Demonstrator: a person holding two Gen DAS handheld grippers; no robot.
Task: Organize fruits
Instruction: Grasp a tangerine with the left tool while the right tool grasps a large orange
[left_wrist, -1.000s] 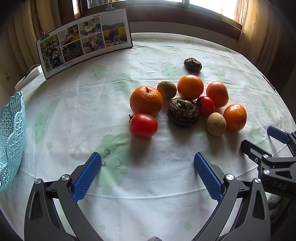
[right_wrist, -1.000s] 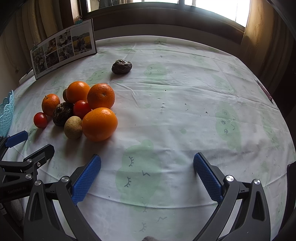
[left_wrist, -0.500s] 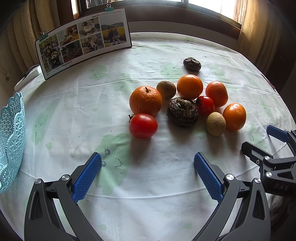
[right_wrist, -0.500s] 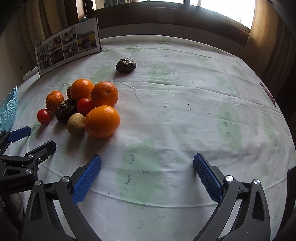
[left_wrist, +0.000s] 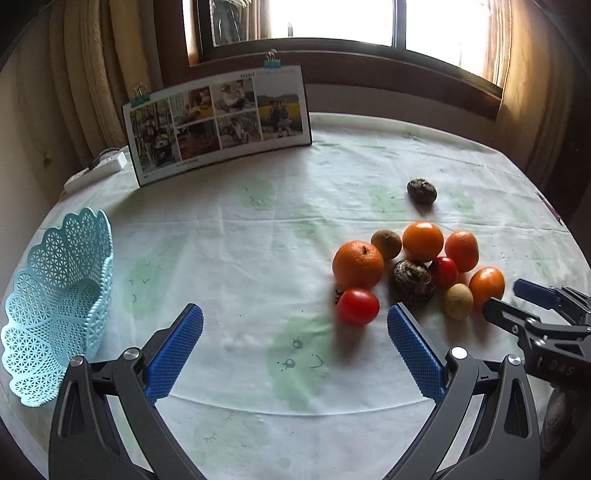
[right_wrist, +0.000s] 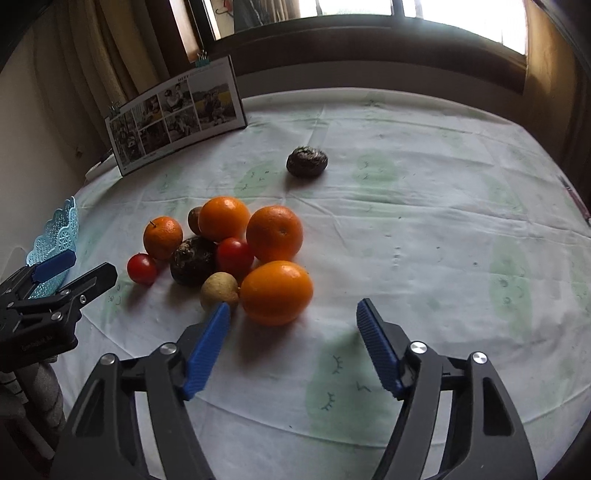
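A pile of fruit lies on the white tablecloth: several oranges, two red tomatoes, two small brown fruits and a dark scaly fruit (left_wrist: 412, 282). The nearest orange (right_wrist: 275, 292) sits just ahead of my right gripper (right_wrist: 293, 314), which is open and empty. A tomato (left_wrist: 357, 306) lies ahead and right of my left gripper (left_wrist: 295, 317), also open and empty. A second dark fruit (right_wrist: 307, 161) rests alone farther back. A light blue lattice basket (left_wrist: 55, 306) stands empty at the left.
A photo calendar (left_wrist: 218, 123) stands at the back of the table near the window. A white power strip (left_wrist: 98, 170) lies at the back left. Curtains hang on both sides. The table edge curves close at the right.
Both grippers have swung left: the basket now shows more fully in the left view, and the fruit pile has moved closer to the right gripper. Both stay open.
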